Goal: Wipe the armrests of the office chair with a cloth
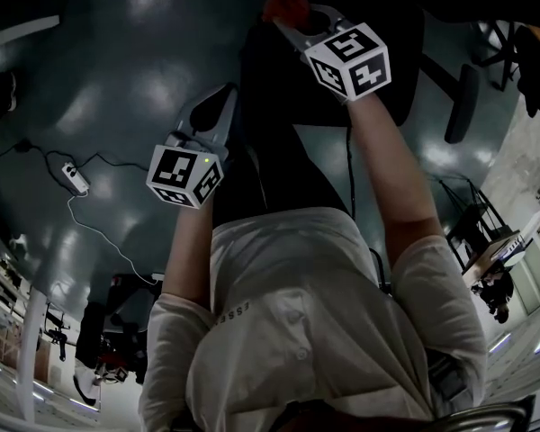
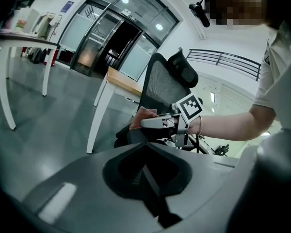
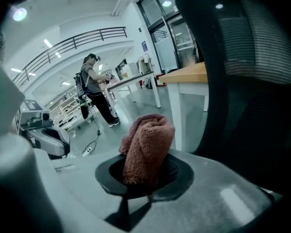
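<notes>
Rust-red cloth [image 3: 146, 147], black mesh chair [image 2: 160, 87]

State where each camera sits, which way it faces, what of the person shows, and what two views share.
Head view: on the head, steeply down; left forearm, right forearm, shirt, left gripper, right gripper.
Left gripper view: along its shut jaws toward the office chair; right forearm shows.
Right gripper view: along jaws clamping the cloth, past the chair's back; no body discernible.
Shared: both gripper views show cloth and chair.
</notes>
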`<state>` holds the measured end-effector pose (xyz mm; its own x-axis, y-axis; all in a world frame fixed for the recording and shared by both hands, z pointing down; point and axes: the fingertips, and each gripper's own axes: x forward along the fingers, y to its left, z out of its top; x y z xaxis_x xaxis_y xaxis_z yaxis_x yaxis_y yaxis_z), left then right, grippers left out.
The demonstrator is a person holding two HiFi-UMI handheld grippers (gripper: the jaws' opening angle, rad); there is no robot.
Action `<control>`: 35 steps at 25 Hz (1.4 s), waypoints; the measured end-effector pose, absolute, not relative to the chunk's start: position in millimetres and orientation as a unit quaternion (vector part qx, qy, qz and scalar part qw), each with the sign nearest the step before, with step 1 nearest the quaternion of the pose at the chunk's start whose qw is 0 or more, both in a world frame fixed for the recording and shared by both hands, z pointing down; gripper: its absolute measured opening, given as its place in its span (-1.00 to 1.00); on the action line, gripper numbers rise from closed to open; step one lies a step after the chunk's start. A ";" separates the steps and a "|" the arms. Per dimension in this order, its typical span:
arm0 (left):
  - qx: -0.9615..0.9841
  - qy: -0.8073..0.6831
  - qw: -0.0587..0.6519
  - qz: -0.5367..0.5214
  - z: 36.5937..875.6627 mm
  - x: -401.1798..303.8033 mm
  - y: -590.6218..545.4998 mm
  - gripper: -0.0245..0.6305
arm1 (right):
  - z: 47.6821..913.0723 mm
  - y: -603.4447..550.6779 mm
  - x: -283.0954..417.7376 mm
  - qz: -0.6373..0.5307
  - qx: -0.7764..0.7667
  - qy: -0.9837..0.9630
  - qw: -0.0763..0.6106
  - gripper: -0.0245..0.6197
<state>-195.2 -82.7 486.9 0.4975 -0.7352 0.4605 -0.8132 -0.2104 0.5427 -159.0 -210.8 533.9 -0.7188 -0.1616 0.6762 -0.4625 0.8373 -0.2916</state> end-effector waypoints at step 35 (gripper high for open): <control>0.848 -0.385 0.354 0.080 467.9 -201.1 19.0 -0.87 | 532.8 -44.0 -85.7 0.300 0.365 -0.831 0.293 -0.77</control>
